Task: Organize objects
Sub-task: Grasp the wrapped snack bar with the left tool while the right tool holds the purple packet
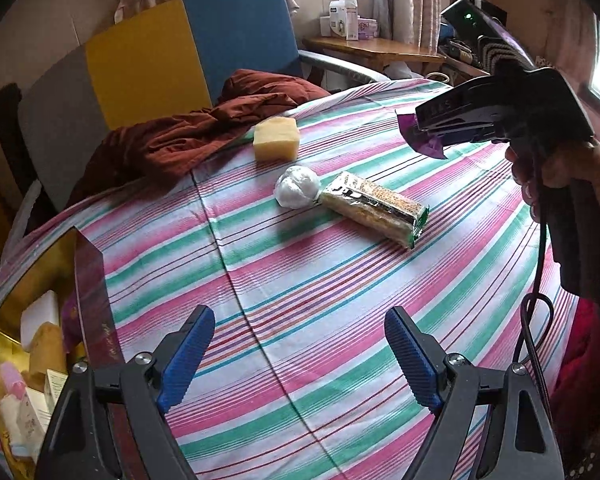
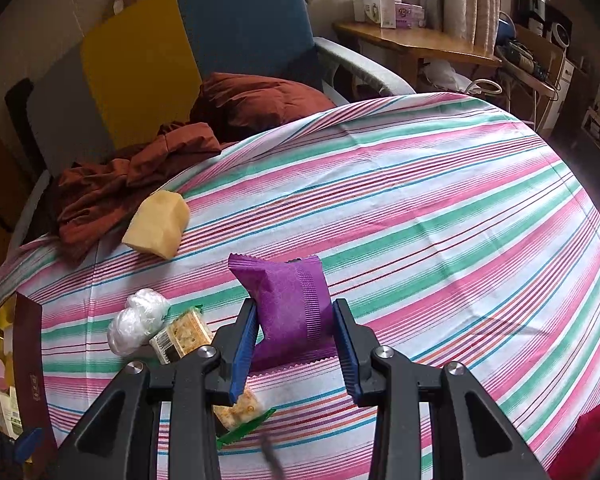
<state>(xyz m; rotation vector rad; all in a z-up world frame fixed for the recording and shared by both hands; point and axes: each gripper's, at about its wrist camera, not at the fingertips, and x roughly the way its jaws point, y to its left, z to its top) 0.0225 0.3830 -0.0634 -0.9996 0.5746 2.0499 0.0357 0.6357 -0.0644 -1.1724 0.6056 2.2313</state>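
Purple snack packet (image 2: 292,312) sits pinched btwn the blue pads of the right gripper (image 2: 296,340), clenched on it from both sides, held up off the striped tablecloth (image 2: 440,208). Packet is upright-ish, crimped top edge pointing away from the camera. From the left wrist view the same packet (image 1: 422,136) pokes out the front of the right gripper (image 1: 428,130), and a person's hand (image 1: 556,176) wraps the grip w/ a black cable hanging down beside it.

Left gripper (image 1: 300,356) is released, jaws spread wide, nothing btwn them, hovering over bare cloth.

Still on the cloth: cracker pack (image 1: 374,208) in clear/silver wrap w/ green ends, lying flat, angled. A crumpled white plastic bag (image 1: 298,186) touches its far-left end. Yellow sponge block (image 1: 276,138) lies farther back, apart from both, just beside a rumpled rust-brown cloth (image 1: 172,140) that drapes over the table edge.

At the left edge, a dark-red box w/ gold lining (image 1: 90,300) holds several items already: a white block, a yellow piece, some pale packets; can't tell exactly what they are.

Behind the table: chair w/ grey, yellow and blue back panels (image 1: 148,68), wooden side table (image 1: 364,46) w/ small cartons, curtains at the window.
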